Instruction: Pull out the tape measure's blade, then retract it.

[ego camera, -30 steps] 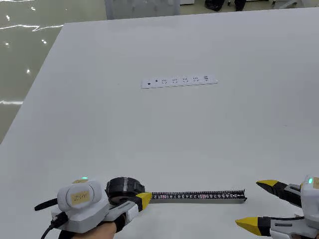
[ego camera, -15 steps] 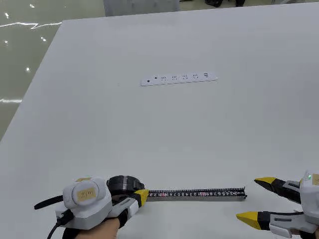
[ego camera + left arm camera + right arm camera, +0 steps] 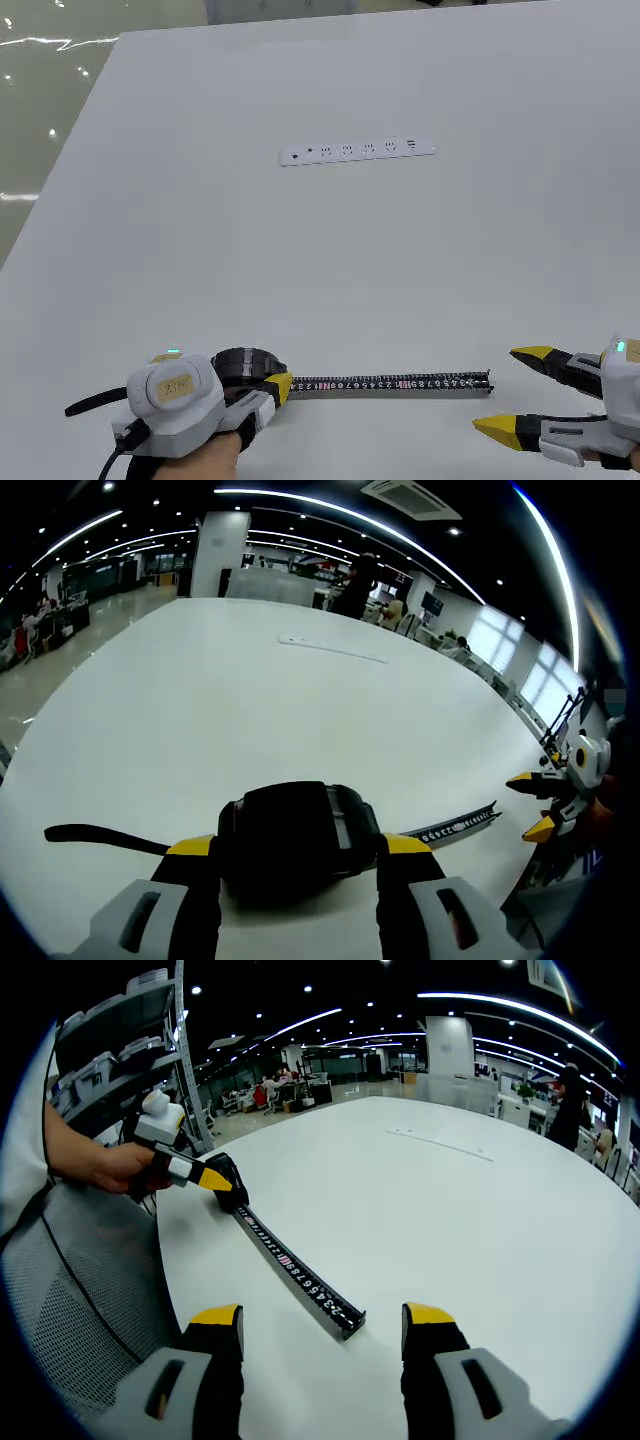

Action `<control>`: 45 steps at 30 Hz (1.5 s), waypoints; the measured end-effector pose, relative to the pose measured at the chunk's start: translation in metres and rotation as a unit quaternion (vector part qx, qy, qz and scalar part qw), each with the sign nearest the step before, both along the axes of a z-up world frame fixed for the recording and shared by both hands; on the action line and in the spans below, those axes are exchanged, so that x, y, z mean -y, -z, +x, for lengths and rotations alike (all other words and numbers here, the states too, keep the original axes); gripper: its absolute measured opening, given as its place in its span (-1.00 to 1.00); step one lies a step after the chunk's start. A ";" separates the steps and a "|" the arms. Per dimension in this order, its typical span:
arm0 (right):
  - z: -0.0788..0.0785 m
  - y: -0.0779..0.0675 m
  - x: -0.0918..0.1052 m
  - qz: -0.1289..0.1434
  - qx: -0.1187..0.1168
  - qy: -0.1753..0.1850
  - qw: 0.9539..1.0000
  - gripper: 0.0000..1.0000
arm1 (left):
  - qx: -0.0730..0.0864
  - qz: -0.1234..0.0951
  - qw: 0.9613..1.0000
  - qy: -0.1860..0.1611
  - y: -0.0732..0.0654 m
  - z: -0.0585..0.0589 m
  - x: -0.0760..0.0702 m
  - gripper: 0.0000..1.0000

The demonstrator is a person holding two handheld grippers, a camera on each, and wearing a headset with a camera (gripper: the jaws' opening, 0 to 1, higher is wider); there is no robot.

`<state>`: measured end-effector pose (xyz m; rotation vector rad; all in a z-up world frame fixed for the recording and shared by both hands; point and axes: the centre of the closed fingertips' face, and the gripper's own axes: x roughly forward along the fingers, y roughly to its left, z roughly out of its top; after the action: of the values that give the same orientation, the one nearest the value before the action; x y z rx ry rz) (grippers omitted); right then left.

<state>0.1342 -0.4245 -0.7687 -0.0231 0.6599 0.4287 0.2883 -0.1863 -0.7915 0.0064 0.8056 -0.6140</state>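
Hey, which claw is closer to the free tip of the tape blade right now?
Right. The right claw is open right at the tip, not touching it; the left claw grips the case at the far end of the blade.

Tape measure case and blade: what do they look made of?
The case looks like matte black plastic, maybe rubberised: dull, no glare. The blade is a thin dark strip with pale printed numerals, probably coated steel, unconfirmed.
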 end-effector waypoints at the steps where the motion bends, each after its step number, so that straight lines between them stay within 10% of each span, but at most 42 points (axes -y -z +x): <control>1: 0.000 0.000 0.000 0.001 0.000 0.000 1.000 0.27 | 0.000 0.001 1.000 0.000 0.000 0.000 0.000 0.20; 45: 0.015 0.024 0.001 -0.040 0.025 -0.096 0.994 -0.46 | -0.003 0.006 1.000 0.003 0.001 0.000 0.000 0.20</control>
<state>0.1490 -0.4256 -0.7929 -0.1744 0.6271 0.5852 0.2879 -0.1866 -0.7929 0.0178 0.8154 -0.6150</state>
